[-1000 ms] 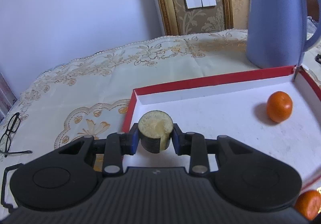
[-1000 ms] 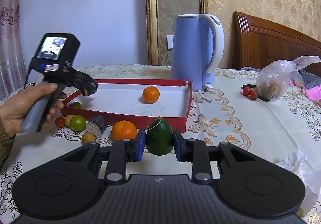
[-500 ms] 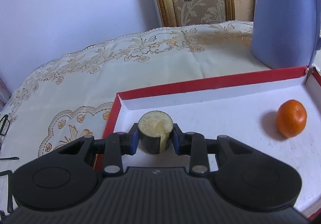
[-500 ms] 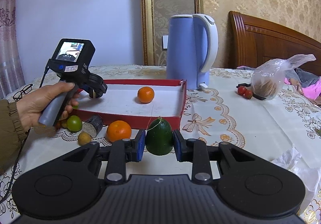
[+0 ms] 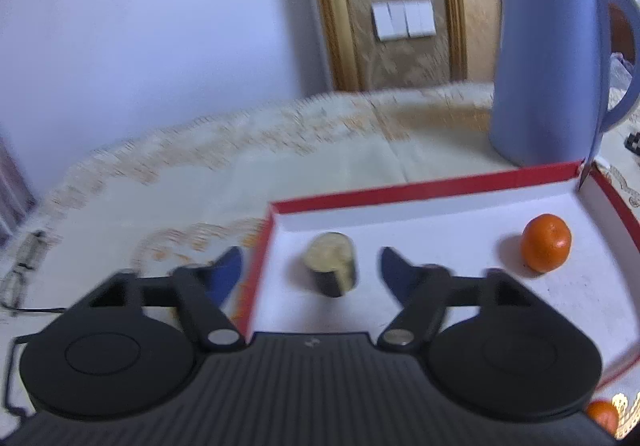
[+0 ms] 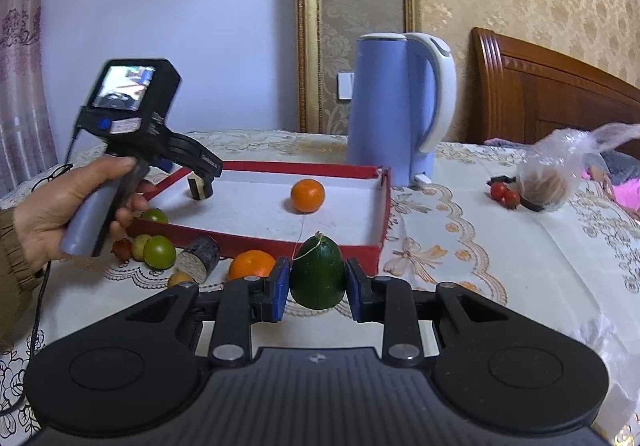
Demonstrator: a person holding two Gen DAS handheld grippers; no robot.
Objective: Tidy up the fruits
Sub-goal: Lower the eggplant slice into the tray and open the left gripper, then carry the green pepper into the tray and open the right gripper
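Clamping the dark green fruit [image 6: 317, 272] between blue pads, right gripper [image 6: 317, 288] low over the patterned tablecloth [image 6: 500, 246], just short of the red tray's [image 6: 280, 242] near wall; thin string trailing off the fruit's tip. Spread wide apart, left gripper [image 5: 311, 270] straddling the tray's left wall, one fingertip [image 5: 228, 266] outside over cloth, the other inside over the white floor, touching nothing. Lying between those open fingers, clear of both, cut dark-skinned fruit piece [image 5: 331, 268] with pale flesh face turned up, resting on the tray floor near the left corner; seen from the right wrist as a small dark stub [image 6: 199, 188] under the left tool's tip. Gripping the grey handle of that tool, person's left hand [image 6: 52, 214]. Scattered on the cloth outside the near wall: orange [image 6: 252, 264], second cut dark piece [image 6: 199, 258], two green limes [image 6: 159, 251], small yellowish fruits and a red one beside them. Sitting further in on the tray floor, well apart from the cut piece, a lone tangerine [image 6: 307, 195]. Standing beyond the tray's far right corner, blue kettle [image 6: 394, 106]. Off to the far right, cherry tomatoes [image 6: 505, 193] beside a plastic bag [image 6: 560, 170]; glasses [image 5: 24, 266] blurred at the far left edge
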